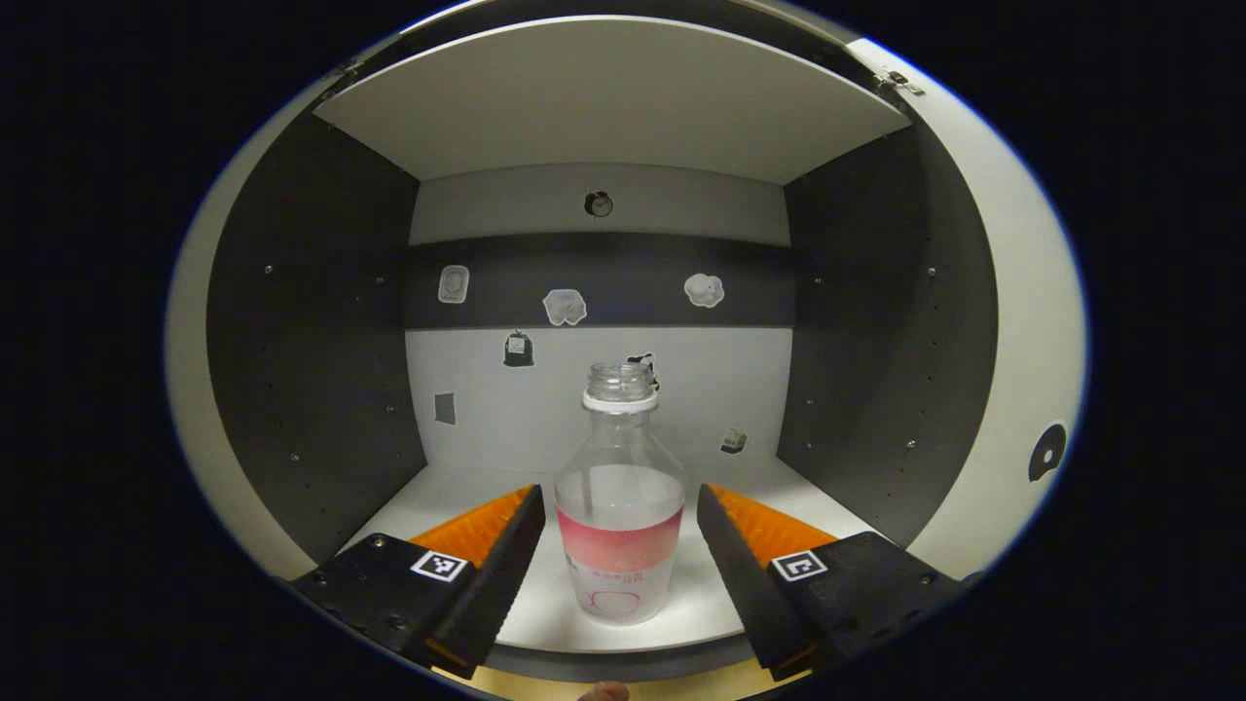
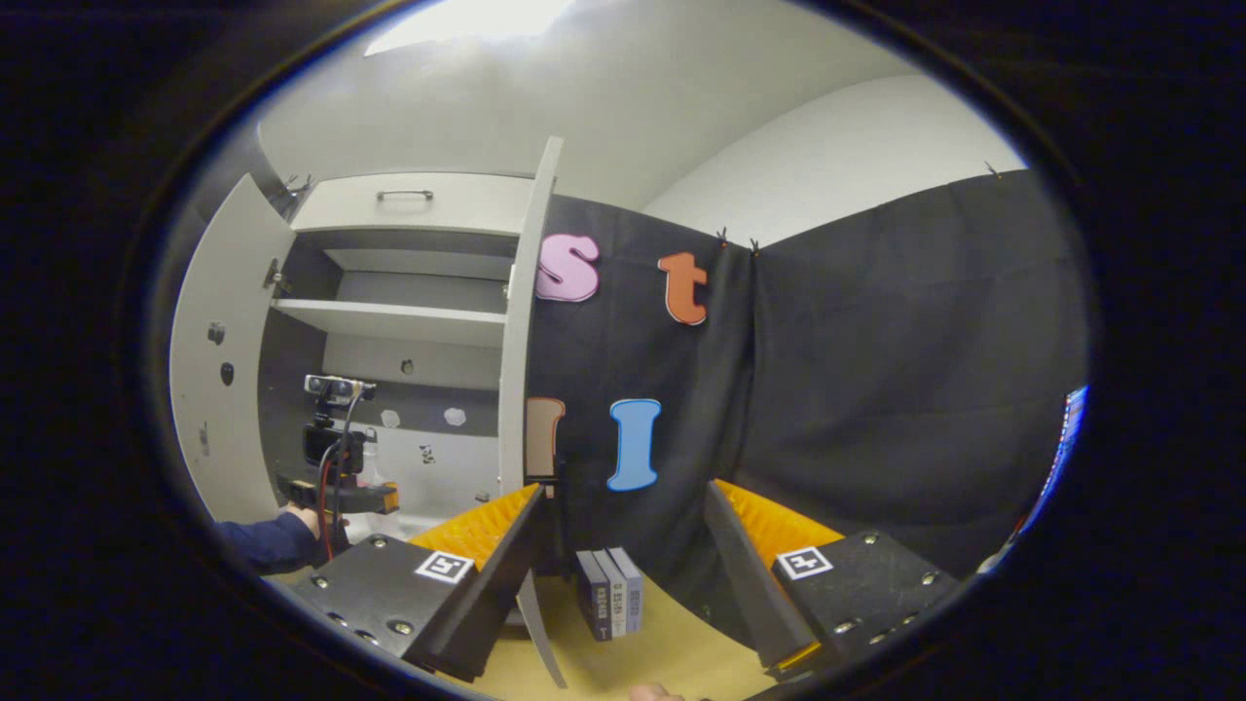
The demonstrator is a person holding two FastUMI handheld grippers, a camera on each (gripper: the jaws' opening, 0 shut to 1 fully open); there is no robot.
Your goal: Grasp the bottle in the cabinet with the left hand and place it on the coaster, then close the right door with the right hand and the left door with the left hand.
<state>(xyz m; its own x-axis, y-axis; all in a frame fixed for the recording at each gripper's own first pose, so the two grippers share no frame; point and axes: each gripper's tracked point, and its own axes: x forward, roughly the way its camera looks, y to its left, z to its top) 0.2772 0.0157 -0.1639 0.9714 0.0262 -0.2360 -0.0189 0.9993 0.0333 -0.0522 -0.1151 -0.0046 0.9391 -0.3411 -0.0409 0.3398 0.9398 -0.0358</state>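
The left gripper stands wide open astride the bottle in the cabinet, fingers not touching it.

Clear bottle, pink label band

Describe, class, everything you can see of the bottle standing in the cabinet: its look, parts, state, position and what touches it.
The bottle is clear plastic by the look of it, with a narrow threaded neck, a white collar ring and no cap. A pink and white label band wraps its lower body. It seems partly filled with clear liquid. It stands upright near the front edge of the cabinet's white bottom shelf. The left gripper is open around it, one of its fingers on each side, neither touching the bottle.
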